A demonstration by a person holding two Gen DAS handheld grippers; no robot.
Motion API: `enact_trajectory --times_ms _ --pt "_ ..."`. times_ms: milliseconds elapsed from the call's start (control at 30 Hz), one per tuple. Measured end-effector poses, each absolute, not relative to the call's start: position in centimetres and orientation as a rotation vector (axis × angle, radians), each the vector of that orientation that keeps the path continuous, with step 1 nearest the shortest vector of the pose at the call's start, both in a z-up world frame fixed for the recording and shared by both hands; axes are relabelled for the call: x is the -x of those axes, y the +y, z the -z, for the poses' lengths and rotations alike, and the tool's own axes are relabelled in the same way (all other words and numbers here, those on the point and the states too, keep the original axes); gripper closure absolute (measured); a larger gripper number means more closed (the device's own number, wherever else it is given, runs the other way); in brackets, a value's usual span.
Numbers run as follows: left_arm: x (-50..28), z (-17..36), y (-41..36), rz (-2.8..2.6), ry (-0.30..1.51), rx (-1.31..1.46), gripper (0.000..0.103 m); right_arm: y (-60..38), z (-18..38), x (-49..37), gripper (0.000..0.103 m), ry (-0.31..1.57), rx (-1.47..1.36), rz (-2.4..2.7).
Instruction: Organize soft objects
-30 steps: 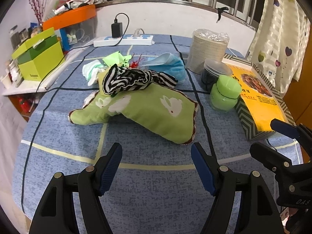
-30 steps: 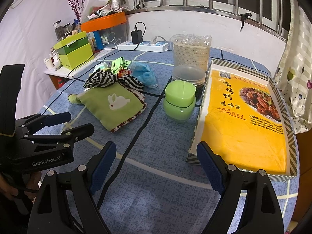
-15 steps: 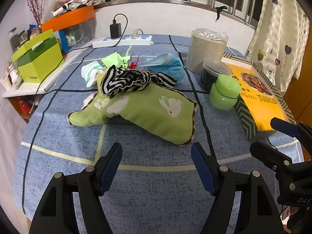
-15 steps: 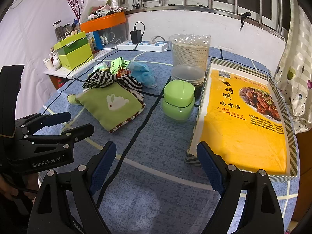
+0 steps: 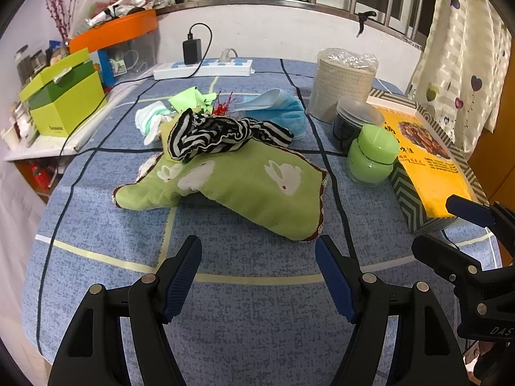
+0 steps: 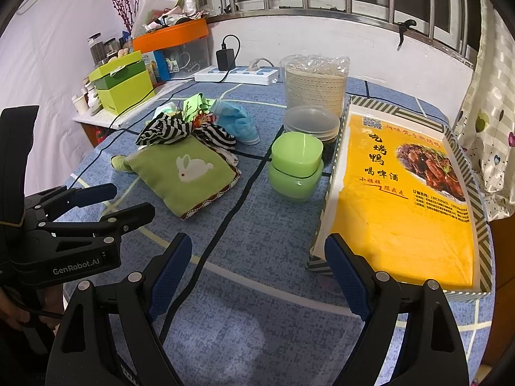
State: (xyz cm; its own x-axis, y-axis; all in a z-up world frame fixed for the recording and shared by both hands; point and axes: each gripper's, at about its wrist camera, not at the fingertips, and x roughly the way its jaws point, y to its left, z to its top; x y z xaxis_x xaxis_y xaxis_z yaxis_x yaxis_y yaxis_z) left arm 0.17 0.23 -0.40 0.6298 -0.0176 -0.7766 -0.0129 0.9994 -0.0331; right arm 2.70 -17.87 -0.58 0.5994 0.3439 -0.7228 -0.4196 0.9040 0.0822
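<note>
A green towel with white rabbits (image 5: pixel 257 189) (image 6: pixel 190 173) lies crumpled on the blue tablecloth. A black-and-white striped cloth (image 5: pixel 212 133) (image 6: pixel 167 130) is draped over its far end. Behind them lie a blue face mask (image 5: pixel 276 106) (image 6: pixel 238 119), a light green cloth (image 5: pixel 190 99) and a white-green sock (image 5: pixel 151 120). My left gripper (image 5: pixel 257 251) hovers open just short of the towel's near edge, nothing between its fingers. My right gripper (image 6: pixel 254 247) is open and empty over the cloth, beside the yellow box.
A green jar (image 5: pixel 373 157) (image 6: pixel 296 167), stacked clear lids (image 6: pixel 310 122) and a sleeve of paper bowls (image 5: pixel 344 83) stand right of the cloths. A large yellow box (image 6: pixel 402 193) fills the right side. A green carton (image 5: pixel 61 103) and power strip (image 5: pixel 202 67) sit at the back.
Both grippers have backed off slightly, so the cloths appear a little farther away. Nothing on the table has moved, and both stay open.
</note>
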Motion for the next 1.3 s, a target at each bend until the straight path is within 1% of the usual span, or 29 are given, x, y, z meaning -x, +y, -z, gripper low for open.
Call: enact_trajectory --times_ms 1300 --pt "-0.06 0.86 0.36 -0.001 0.894 0.067 0.030 -17.67 1.14 -2.87 0.018 0.827 0.097 -0.438"
